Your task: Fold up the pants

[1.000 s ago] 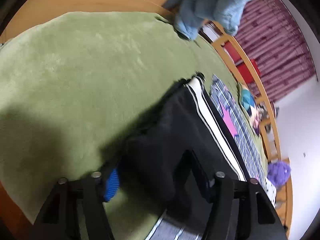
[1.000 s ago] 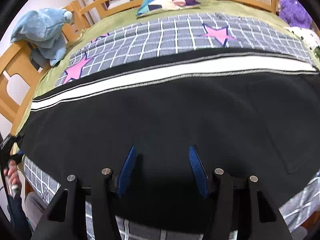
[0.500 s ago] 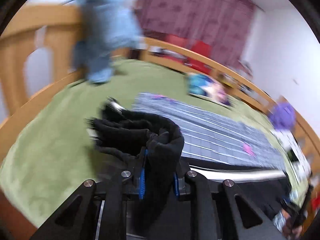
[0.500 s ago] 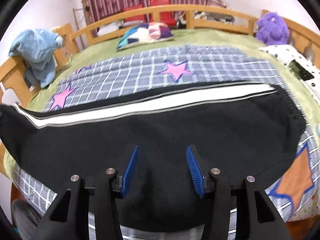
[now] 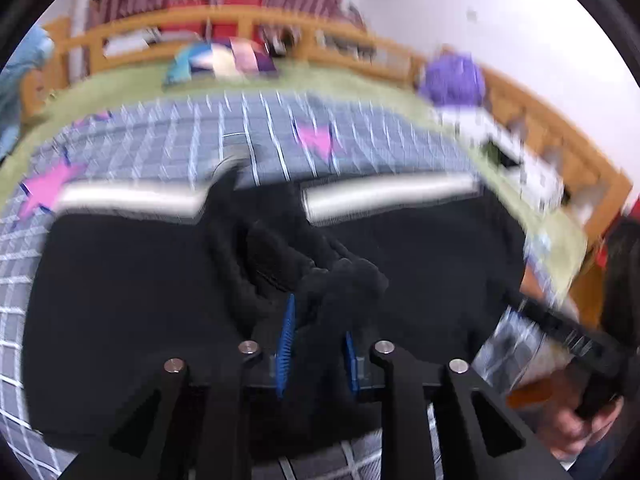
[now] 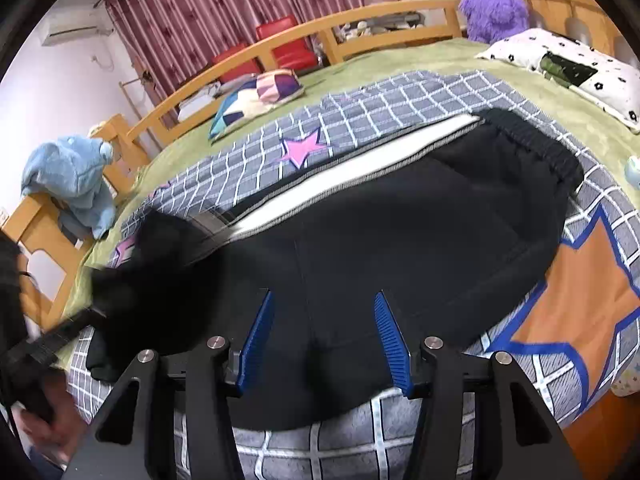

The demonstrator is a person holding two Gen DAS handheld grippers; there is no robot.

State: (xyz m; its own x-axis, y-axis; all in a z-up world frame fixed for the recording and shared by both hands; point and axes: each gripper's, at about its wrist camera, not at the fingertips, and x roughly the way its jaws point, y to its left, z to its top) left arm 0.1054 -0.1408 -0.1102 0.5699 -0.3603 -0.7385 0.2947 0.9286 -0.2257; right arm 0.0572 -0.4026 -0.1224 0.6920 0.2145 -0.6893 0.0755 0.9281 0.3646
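Note:
Black pants [image 6: 420, 224] with a white side stripe [image 6: 360, 168] lie across a grey checked blanket on the bed, waistband at the right. My left gripper [image 5: 318, 340] is shut on the bunched leg end of the pants [image 5: 336, 280] and holds it lifted over the rest of the pants [image 5: 120, 280]; this view is blurred. In the right wrist view the lifted leg end [image 6: 160, 256] shows as a dark blur at the left. My right gripper [image 6: 326, 336] is open and empty, hovering above the near edge of the pants.
The grey checked blanket [image 6: 384, 112] with pink stars covers a green bedspread [image 6: 440, 56]. A patterned cushion [image 6: 256, 96], a purple plush toy [image 6: 494, 6], a white dotted pillow [image 6: 568, 68] and a blue plush [image 6: 72, 184] sit around the wooden bed frame [image 6: 360, 20].
My left gripper closed on the pants' leg end, lifted it and swung it right over the pants. My right gripper drew back and turned right, still open.

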